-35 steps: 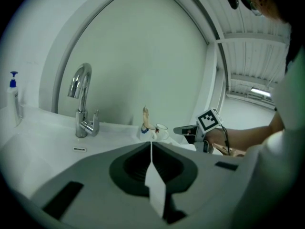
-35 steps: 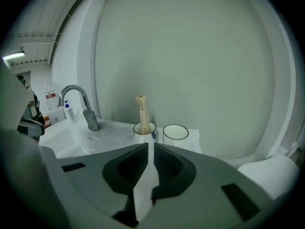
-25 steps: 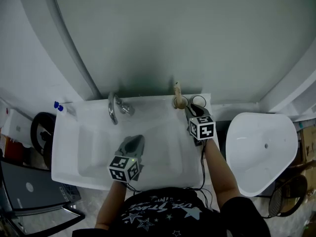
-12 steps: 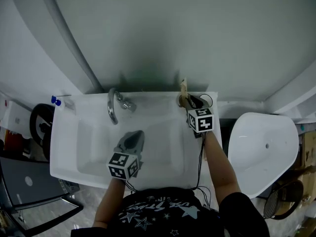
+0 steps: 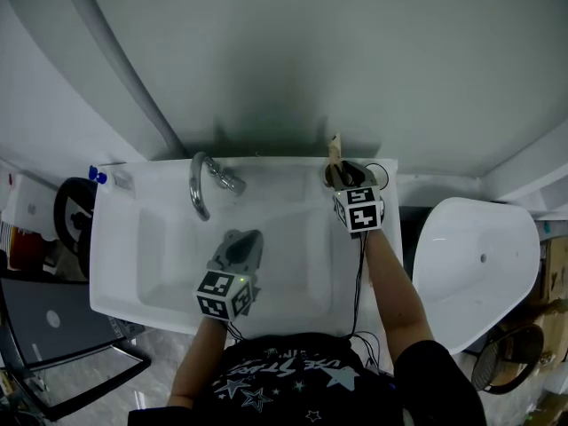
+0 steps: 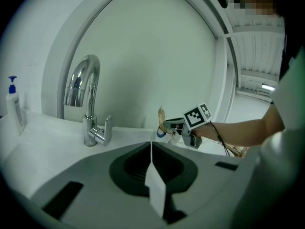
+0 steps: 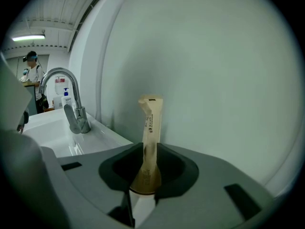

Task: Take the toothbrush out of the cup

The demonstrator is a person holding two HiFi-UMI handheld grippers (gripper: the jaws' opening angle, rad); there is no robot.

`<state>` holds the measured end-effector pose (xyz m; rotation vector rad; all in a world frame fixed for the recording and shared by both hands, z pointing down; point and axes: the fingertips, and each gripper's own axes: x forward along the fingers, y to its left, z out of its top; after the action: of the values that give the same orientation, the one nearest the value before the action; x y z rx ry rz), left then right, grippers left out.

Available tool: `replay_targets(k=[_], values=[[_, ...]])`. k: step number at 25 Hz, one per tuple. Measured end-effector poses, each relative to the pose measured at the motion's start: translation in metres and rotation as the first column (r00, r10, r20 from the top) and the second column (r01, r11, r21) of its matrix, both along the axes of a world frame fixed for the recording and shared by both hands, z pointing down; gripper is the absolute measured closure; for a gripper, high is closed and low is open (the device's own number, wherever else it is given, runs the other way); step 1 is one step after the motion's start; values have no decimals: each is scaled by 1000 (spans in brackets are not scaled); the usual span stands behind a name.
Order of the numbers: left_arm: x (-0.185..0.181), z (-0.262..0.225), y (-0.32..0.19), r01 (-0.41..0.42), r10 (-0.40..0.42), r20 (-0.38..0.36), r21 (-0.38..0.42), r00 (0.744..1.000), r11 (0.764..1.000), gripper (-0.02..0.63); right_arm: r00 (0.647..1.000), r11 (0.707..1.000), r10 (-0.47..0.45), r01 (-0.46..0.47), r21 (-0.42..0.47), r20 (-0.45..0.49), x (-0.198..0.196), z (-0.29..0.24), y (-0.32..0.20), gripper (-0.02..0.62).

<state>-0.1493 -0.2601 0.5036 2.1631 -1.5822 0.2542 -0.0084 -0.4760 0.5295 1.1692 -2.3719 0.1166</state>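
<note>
Right gripper [image 7: 148, 151]: clamped on the toothbrush [image 7: 150, 118] handle, upright at the sink's [image 5: 124, 264] back right corner.
Left gripper [image 6: 151, 149]: closed, empty, above the basin.
Risk: handle slipping or tilting — snagging and tipping the cup [image 6: 160, 132].

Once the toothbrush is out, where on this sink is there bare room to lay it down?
Bare: the back ledge of the sink between faucet and toothbrush, and its left rim in front of the soap bottle. The left tongs, shut, hang over the basin. Crowded: the back right corner, where the right tongs grip the toothbrush.
</note>
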Motion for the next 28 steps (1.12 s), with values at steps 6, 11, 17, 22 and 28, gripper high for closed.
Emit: replay_targets(k=[6,11,17,22,28], values=[[1,0,4,10,-10,0,-3,1000,1000,586,1000,1000,5,-5,3,-12,-2,2,1,534],[1,-2,7,16,-16,-2,0,1000,1000,586,1000,1000,18,-18,-15,14,1,0,3,560],[1,-6,12,20,-20,4,13,1000,1000,586,999,1000,20,-20,-18,28,1,-6,6,565],[-2,-10,15,19,-19,6,27,1000,999,586,998,999,35,-37,24,59,3,-25,9,566],[3,-16,20,1,-1,2,50,1000,999,586,997,996,33,-39,84,75,6,-55,17,566]])
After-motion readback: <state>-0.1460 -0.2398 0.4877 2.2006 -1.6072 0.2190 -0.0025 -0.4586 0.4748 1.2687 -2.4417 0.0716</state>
